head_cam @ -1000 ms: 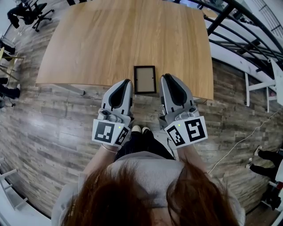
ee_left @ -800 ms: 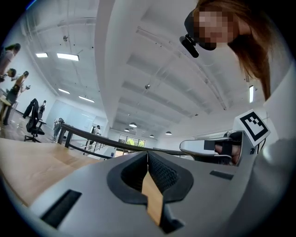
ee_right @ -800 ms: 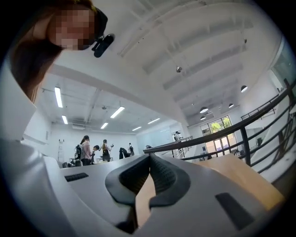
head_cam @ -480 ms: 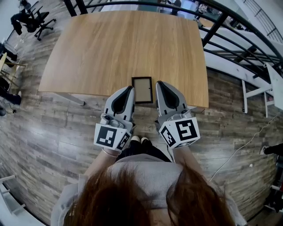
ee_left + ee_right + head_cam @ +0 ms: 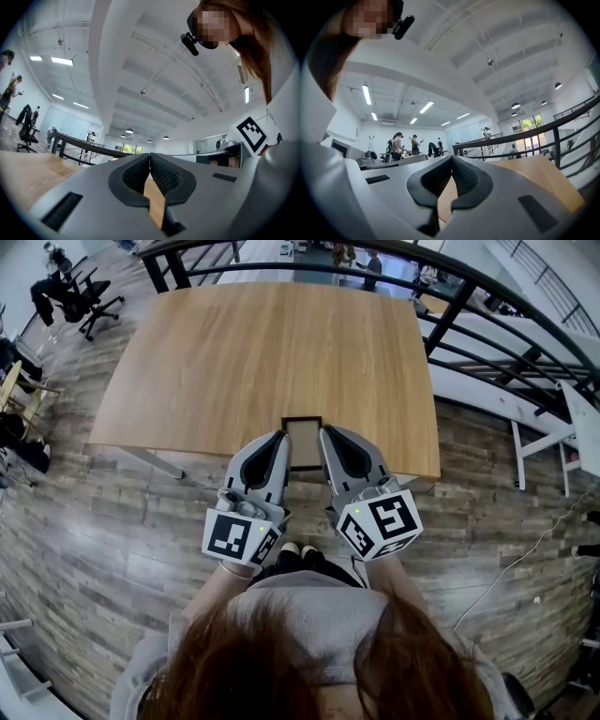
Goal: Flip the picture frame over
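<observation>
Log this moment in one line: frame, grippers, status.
picture frame: flat on table, near edge | left gripper: shut, left of frame | right gripper: shut, right of frame | status: frame ungripped

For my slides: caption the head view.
Left gripper and right gripper, both shut, flank a picture frame at the table's near edge.

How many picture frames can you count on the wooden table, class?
1. The picture frame lies flat at the near edge of the wooden table, between the tips of the left gripper and right gripper, which partly overlap it. No other frame shows.
</observation>
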`<action>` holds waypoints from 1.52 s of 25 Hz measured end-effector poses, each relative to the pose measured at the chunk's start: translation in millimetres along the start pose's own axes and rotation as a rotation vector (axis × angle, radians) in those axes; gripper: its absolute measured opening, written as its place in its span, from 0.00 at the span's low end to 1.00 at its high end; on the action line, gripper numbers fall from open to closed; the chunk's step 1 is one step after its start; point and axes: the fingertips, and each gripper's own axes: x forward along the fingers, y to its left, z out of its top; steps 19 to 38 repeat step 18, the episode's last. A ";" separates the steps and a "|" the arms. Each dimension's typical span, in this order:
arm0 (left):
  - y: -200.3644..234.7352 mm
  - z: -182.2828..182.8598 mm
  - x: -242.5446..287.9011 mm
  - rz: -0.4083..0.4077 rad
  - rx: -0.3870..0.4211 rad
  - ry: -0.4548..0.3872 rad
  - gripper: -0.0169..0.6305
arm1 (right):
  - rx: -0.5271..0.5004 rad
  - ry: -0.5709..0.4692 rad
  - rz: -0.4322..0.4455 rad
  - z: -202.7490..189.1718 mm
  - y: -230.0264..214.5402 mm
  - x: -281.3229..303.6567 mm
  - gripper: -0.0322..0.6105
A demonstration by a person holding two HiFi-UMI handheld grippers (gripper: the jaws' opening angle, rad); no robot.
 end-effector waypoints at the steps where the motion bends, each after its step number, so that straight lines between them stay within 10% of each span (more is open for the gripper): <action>1: -1.0 0.6 -1.2 -0.001 0.001 0.000 0.04 | 0.002 0.001 0.000 -1.3 0.9 -1.5 0.08; 38: -14.5 6.8 -8.1 -0.012 -0.046 -0.012 0.04 | -0.002 -0.014 0.008 1.2 15.5 -16.9 0.08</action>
